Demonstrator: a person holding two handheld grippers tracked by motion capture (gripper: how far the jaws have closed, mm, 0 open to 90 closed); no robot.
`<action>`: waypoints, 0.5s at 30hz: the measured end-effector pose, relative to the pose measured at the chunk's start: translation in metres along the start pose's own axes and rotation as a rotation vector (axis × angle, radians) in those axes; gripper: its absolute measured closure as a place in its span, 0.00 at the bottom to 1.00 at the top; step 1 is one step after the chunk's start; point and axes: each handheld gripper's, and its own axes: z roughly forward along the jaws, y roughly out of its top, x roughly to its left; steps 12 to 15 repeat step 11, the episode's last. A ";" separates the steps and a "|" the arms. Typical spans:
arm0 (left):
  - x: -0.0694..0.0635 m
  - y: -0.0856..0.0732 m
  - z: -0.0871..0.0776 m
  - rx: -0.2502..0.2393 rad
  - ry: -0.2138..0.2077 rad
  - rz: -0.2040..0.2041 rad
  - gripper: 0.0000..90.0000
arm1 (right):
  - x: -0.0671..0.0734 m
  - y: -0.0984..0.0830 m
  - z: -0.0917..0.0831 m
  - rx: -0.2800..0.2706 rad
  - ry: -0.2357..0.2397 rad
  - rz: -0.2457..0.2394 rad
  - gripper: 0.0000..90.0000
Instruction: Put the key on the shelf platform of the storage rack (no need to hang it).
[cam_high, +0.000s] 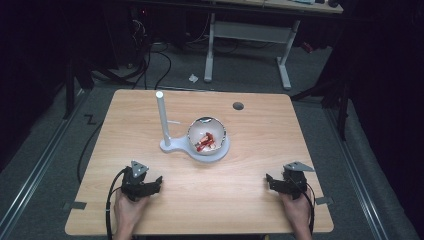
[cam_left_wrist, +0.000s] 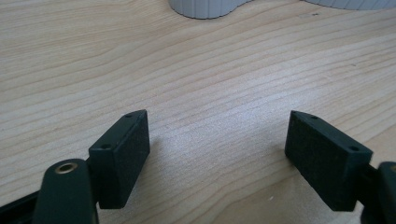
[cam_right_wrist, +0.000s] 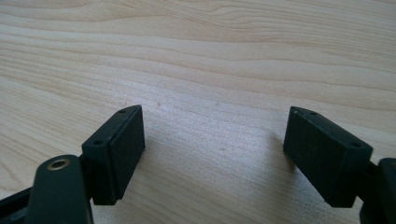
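A shiny round metal bowl (cam_high: 208, 135) sits near the middle of the pale wooden bench (cam_high: 250, 190), resting on the round end of a flat white plastic base (cam_high: 220, 152). Its inner wall is smooth and mirror-like, catching a bright highlight. Inside lie small red-and-white pieces (cam_high: 206, 143); from the high view they are too small to tell apart, possibly wrapped sweets. From the narrower end of the same base rises a slim white cylindrical post (cam_high: 162, 117), upright, just beside the bowl. The left gripper view shows the base's ribbed white edge (cam_left_wrist: 205, 8) at the top of the frame.

The bench top is light wood with fine, wavy grain and a matte finish; a small dark round hole (cam_high: 238, 106) sits towards its far right.

The left tool (cam_high: 161, 181), held near the front left of the bench, has its jaws spread wide with nothing between them, just bare wood; the black, blocky pads (cam_left_wrist: 125, 156) look finely textured. The right tool (cam_high: 267, 179), near the front right, is likewise spread wide over bare wood, with similar rectangular pads (cam_right_wrist: 119, 151). Both tools are well apart from the bowl.
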 end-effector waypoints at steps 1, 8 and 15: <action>0.000 0.000 0.000 0.000 0.000 0.000 0.24 | 0.000 0.000 0.000 0.000 0.000 0.000 0.23; 0.000 0.000 0.000 -0.001 0.001 -0.008 0.25 | 0.000 0.000 0.000 0.001 -0.002 0.005 0.23; 0.000 0.000 0.000 -0.003 0.001 -0.010 0.25 | 0.000 0.000 0.000 0.001 -0.001 0.005 0.23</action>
